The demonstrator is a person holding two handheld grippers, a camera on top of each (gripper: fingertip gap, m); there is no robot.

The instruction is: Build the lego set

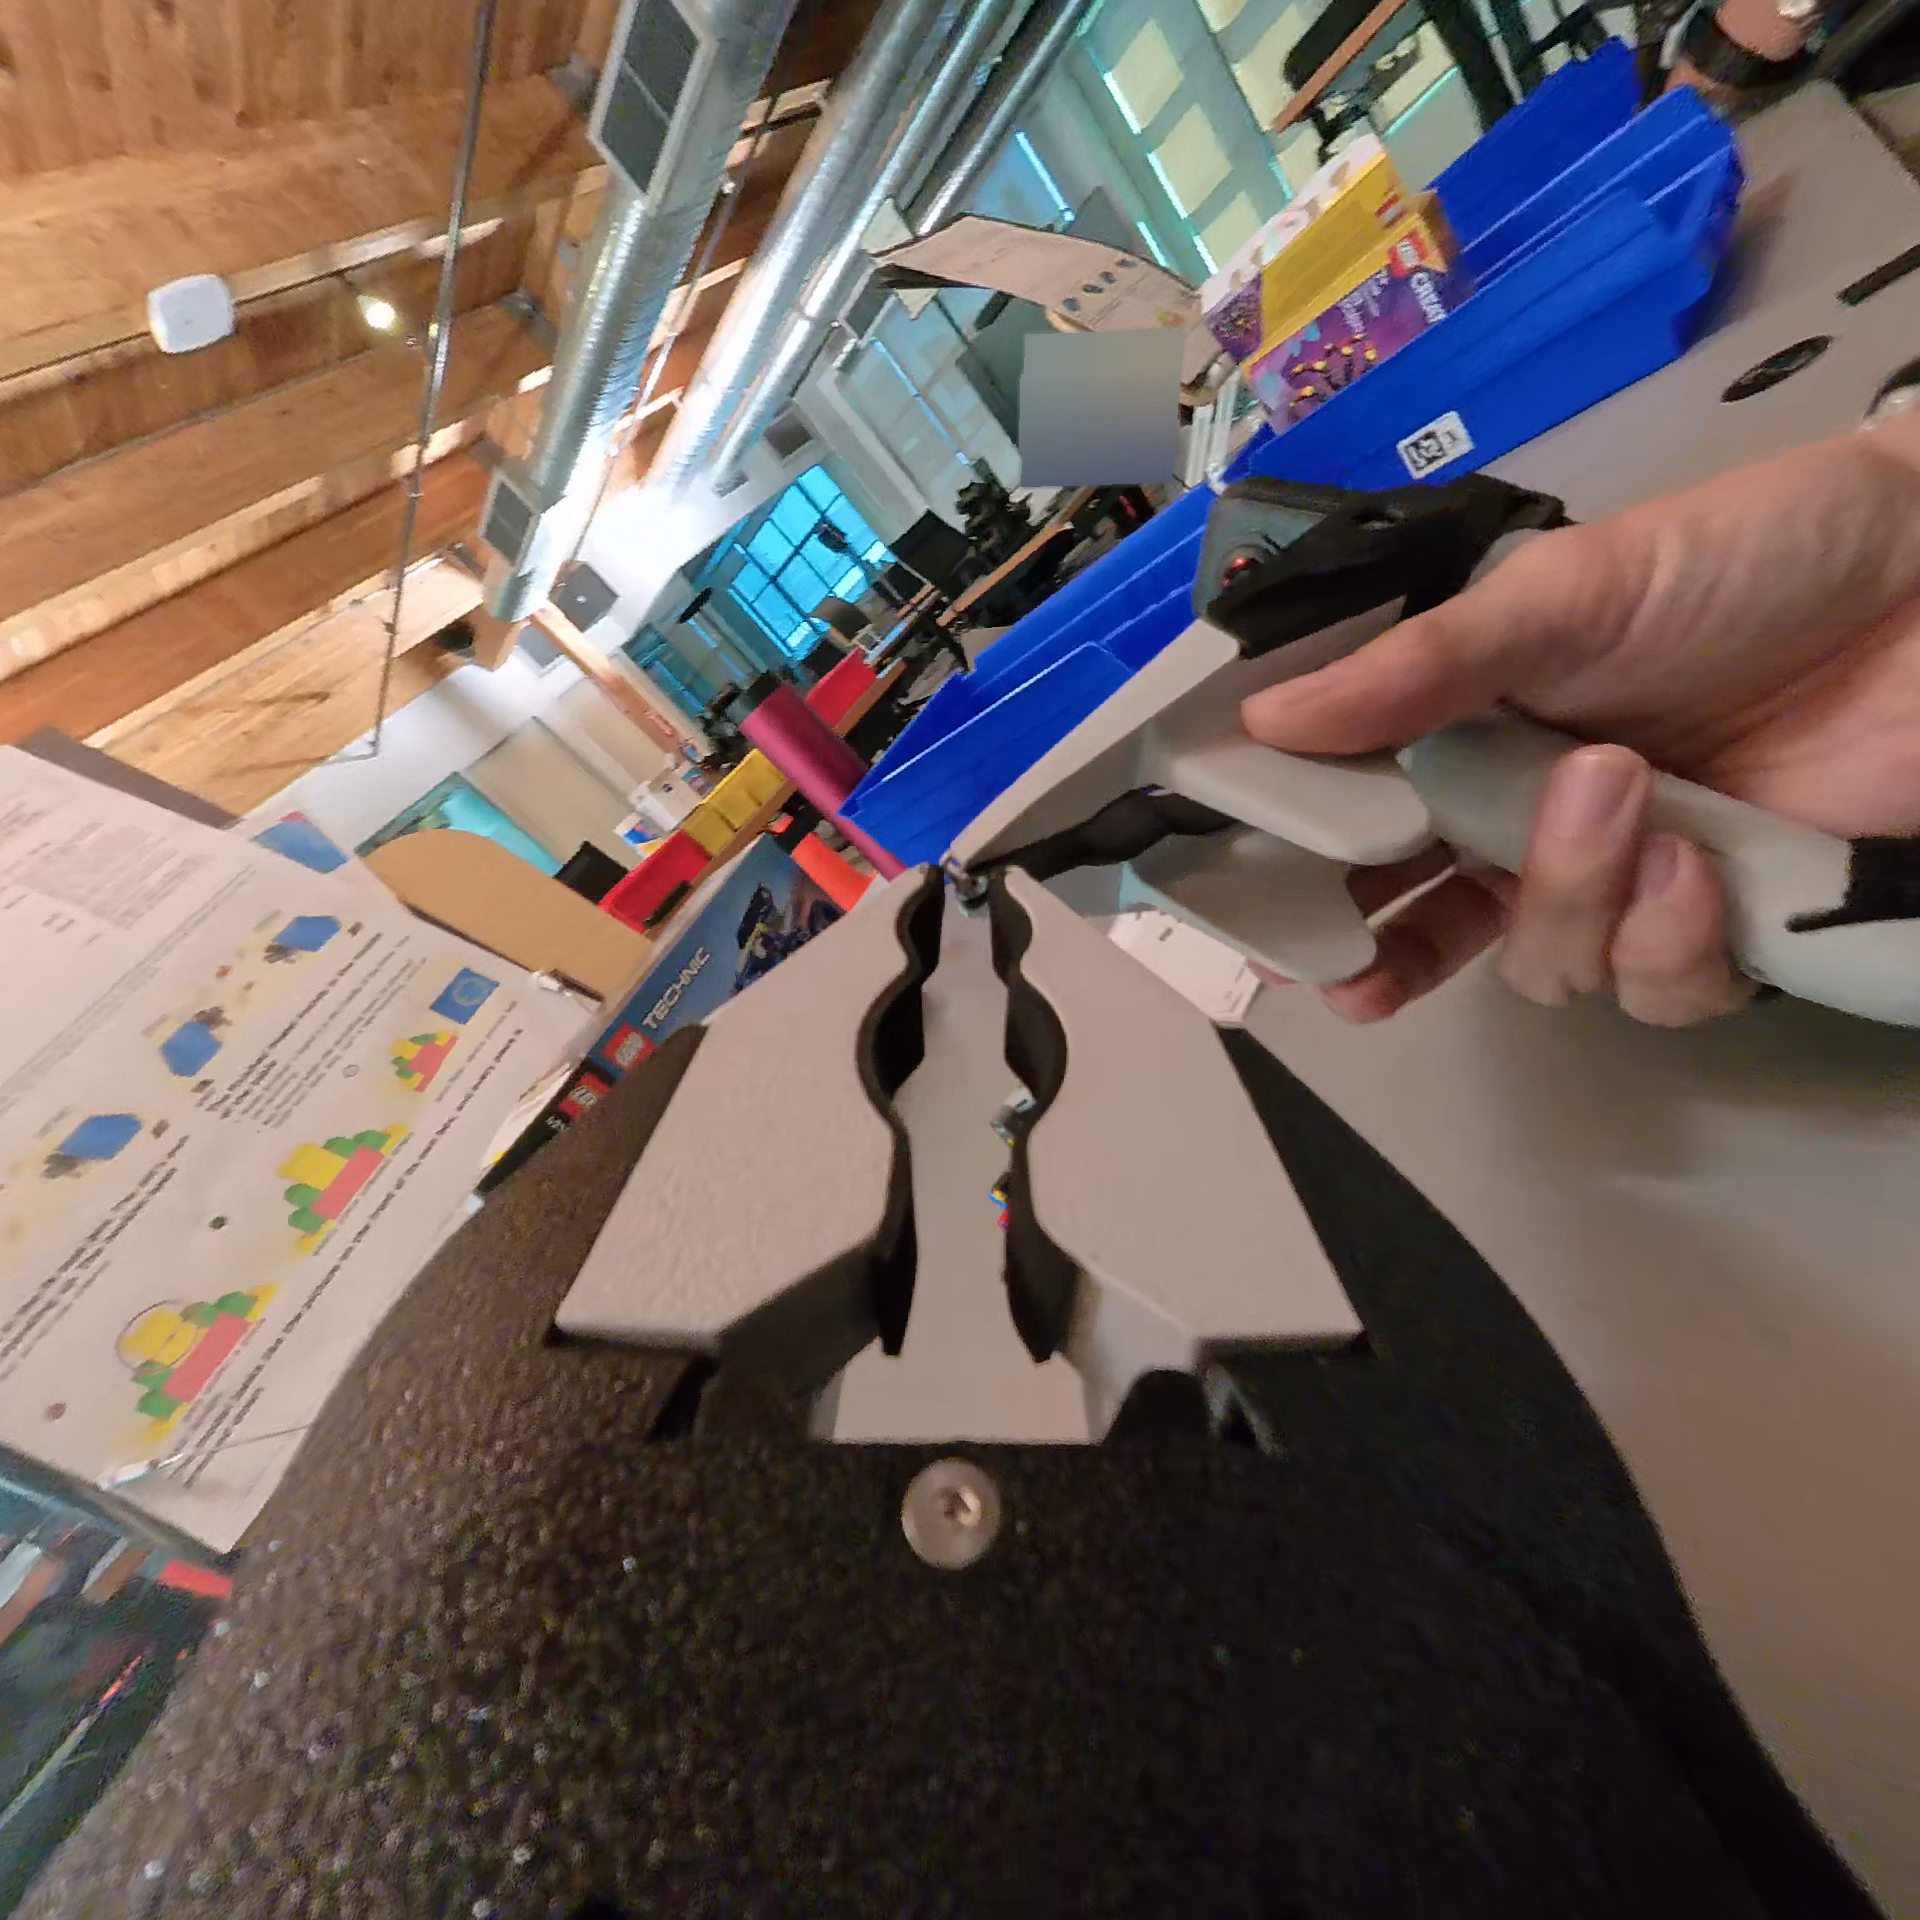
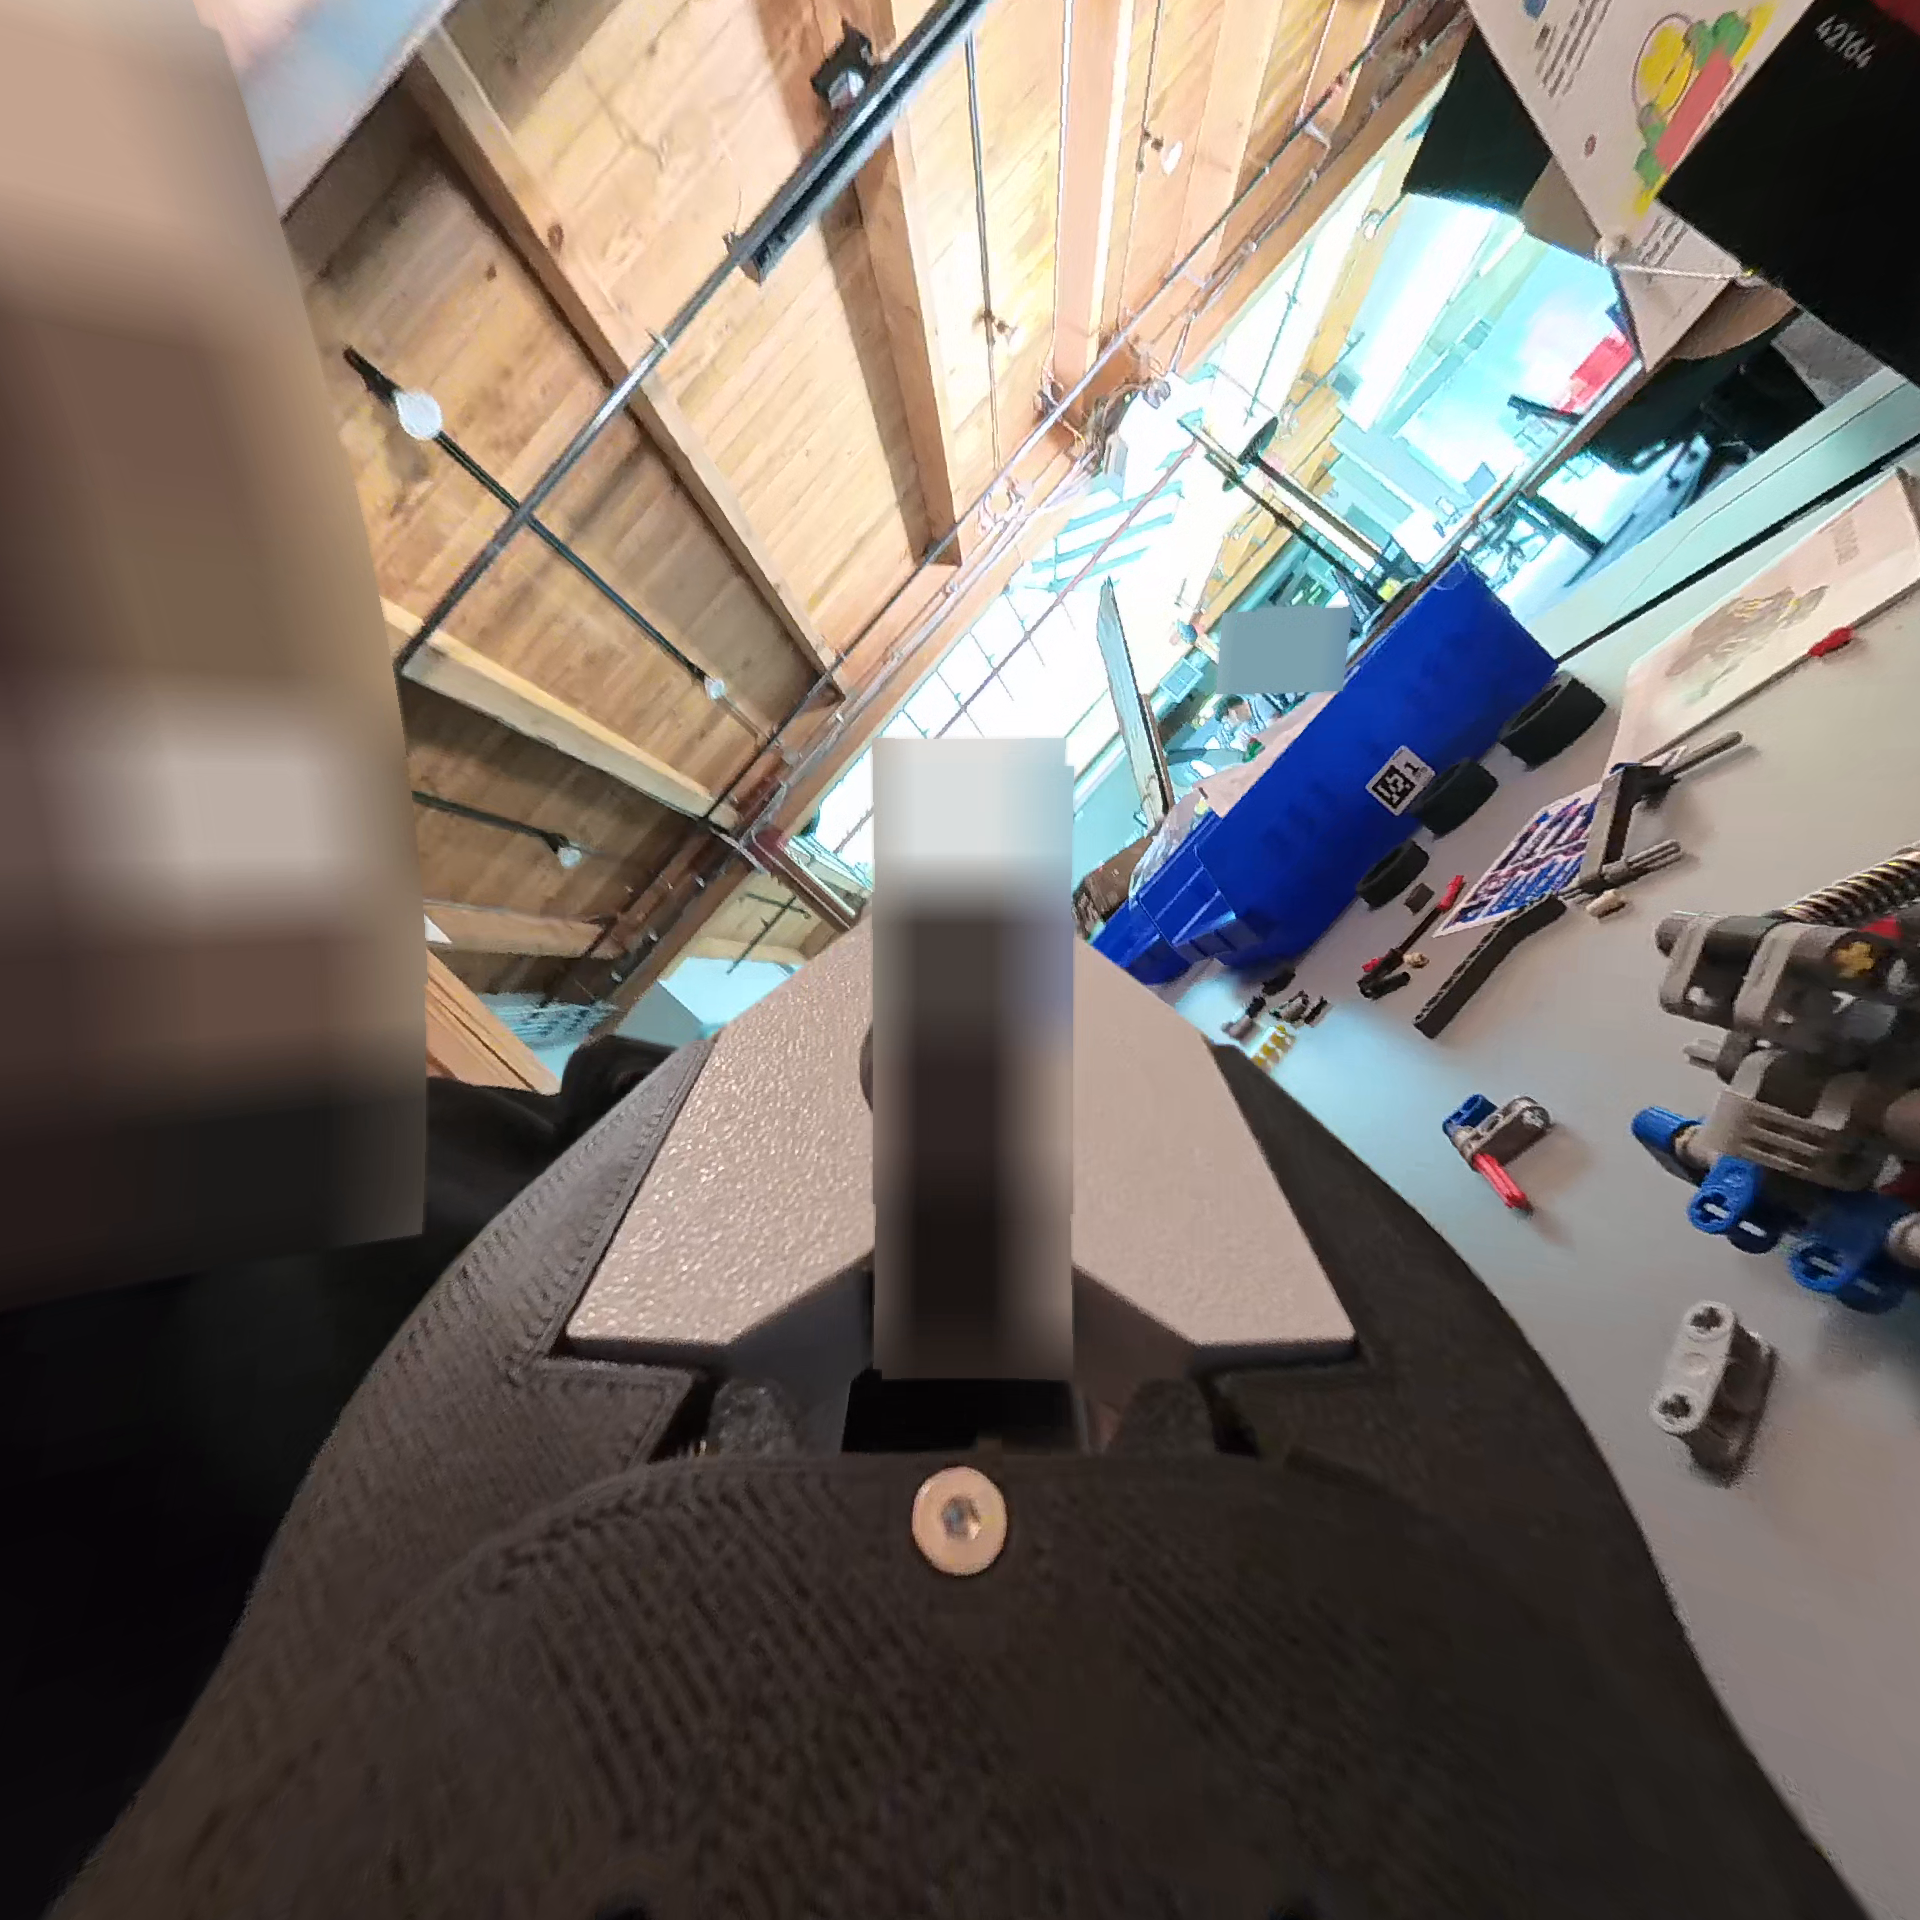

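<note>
In the left wrist view my left gripper [image 1: 964, 891] is raised above the grey table [image 1: 1558, 1299]. Its pads are closed on a small grey part [image 1: 972, 902] at the very tips. My right gripper [image 1: 954, 862], held by a hand [image 1: 1662, 707], comes in from the right. Its fingertips are drawn together and meet the same small part, with a blue speck at the tip. In the right wrist view a blurred patch hides the tips, and only the grey fingers [image 2: 748, 1143] show.
Blue bins [image 1: 1558, 312] and set boxes [image 1: 1340, 301] stand at the back. A building sheet [image 1: 208, 1091] is at the left. On the table lie a partly built model [image 2: 1787, 1091], black tyres [image 2: 1558, 717], a sticker sheet [image 2: 1527, 873] and a grey connector [image 2: 1709, 1382]. Both grippers' tips are close together, under 4 cm apart.
</note>
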